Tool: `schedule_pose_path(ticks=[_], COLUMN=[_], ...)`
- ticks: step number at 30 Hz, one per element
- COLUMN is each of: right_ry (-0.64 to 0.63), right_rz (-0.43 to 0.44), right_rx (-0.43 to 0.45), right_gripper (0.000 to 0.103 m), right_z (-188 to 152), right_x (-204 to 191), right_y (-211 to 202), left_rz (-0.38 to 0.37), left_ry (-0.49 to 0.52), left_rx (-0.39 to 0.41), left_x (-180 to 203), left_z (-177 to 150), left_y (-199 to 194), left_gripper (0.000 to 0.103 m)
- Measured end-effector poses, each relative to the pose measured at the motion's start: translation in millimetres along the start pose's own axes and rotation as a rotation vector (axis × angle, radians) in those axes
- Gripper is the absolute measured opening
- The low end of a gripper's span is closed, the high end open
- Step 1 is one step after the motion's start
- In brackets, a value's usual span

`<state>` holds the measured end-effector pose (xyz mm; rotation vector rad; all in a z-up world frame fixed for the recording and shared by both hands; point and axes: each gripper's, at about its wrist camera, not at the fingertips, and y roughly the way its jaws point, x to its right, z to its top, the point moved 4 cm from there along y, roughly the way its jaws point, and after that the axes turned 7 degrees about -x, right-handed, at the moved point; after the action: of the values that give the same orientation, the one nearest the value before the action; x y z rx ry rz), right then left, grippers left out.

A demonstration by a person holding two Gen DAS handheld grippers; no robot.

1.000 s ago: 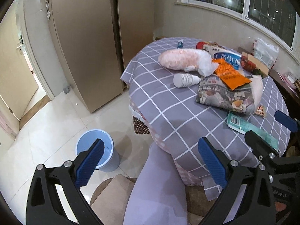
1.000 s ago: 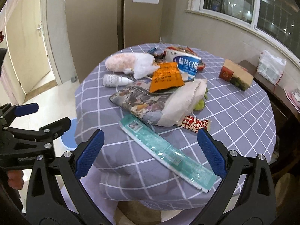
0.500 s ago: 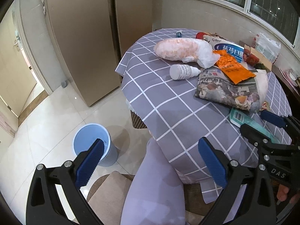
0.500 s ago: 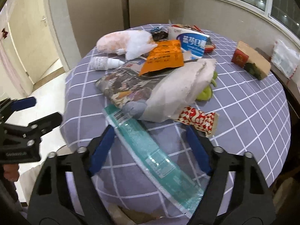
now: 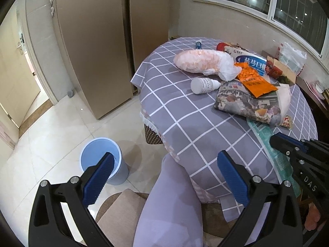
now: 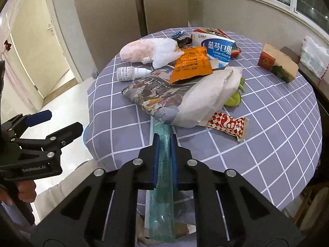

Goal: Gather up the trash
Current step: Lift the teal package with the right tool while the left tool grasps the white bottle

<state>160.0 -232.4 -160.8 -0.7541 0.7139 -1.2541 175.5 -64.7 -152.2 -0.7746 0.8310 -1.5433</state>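
Observation:
A long teal plastic wrapper [image 6: 163, 152] lies at the near edge of the round checked table [image 6: 277, 127]. My right gripper [image 6: 164, 144] is shut on this wrapper; its far end is tucked under a newspaper bundle [image 6: 156, 96]. The wrapper also shows in the left wrist view [image 5: 265, 135]. My left gripper [image 5: 164, 177] is open and empty, held above my lap. A blue trash bin [image 5: 102, 160] stands on the floor to the left of the table.
On the table lie a white bottle [image 6: 131, 73], a pink-white bag [image 6: 150, 49], an orange packet [image 6: 193, 63], a red-white wrapper [image 6: 228, 124], a blue-white box [image 6: 218, 48] and a red carton [image 6: 277, 63]. A tall cabinet [image 5: 92, 41] stands behind.
My right gripper moved forward and down over the teal wrapper and closed its fingers on it. My left gripper stayed open and shifted slightly.

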Motion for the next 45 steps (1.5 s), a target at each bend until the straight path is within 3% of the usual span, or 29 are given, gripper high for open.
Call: schedule_pose_path(ticks=[3,5,7,8,9,12,17,25,33,39,43,45], right_ry=[0.043,0.061,0.049,0.028,0.004,-0.048,-0.047,-0.059,-0.07,0.009,0.071,0.095], right_rz=[0.019,0.023,0.02,0.013,-0.015,-0.053,-0.032,0.085,0.133,0.07,0.004,-0.016], right_rx=[-0.013,-0.018,-0.02,-0.017,-0.016,-0.009,-0.025,-0.04,0.047,0.114,0.117,0.114], right_gripper=[0.015,0.025,0.042,0.044,0.043,0.027,0.026,0.026,0.026,0.026,0.026,0.026], right_z=[2.7,3.1,0.1,-1.6,-3.8,-7.4,-6.5,-4.8,15.2,37.4,46.6,49.3], right_x=[7.1,10.1,7.1,3.5,-1.1,-11.3,-11.2,-31.9,-44.5,-19.9,-0.6,7.0], right_y=[5.5,7.1,8.0,8.0,8.2,7.8,5.3,4.0,-19.4,-28.8,-24.9,-22.0], left_rz=[0.003,0.006,0.004,0.004,0.005,0.009,0.0,0.008,0.008,-0.123,-0.206,-0.229], left_ry=[-0.007,-0.01,-0.011,-0.013,-0.014,-0.021,-0.022,-0.023,-0.004,0.102,0.188,0.211], left_rx=[0.004,0.005,0.005,0.005,0.005,0.002,0.0,0.029,0.08,0.065,0.015,-0.019], left_x=[-3.8,-5.9,-7.1,-8.0,-8.9,-12.2,-12.4,-16.4,-22.5,0.0,22.5,32.9], left_z=[0.7,0.8,0.4,0.0,-0.2,-0.7,-0.9,-1.1,17.4,48.4,67.6,75.9], left_y=[-0.7,-0.6,-0.7,-0.7,-0.6,1.2,0.3,-9.6,-17.5,-1.9,20.2,34.9], left_gripper=[0.098,0.098,0.098,0.098,0.098,0.098,0.098,0.098,0.098,0.097,0.08,0.076])
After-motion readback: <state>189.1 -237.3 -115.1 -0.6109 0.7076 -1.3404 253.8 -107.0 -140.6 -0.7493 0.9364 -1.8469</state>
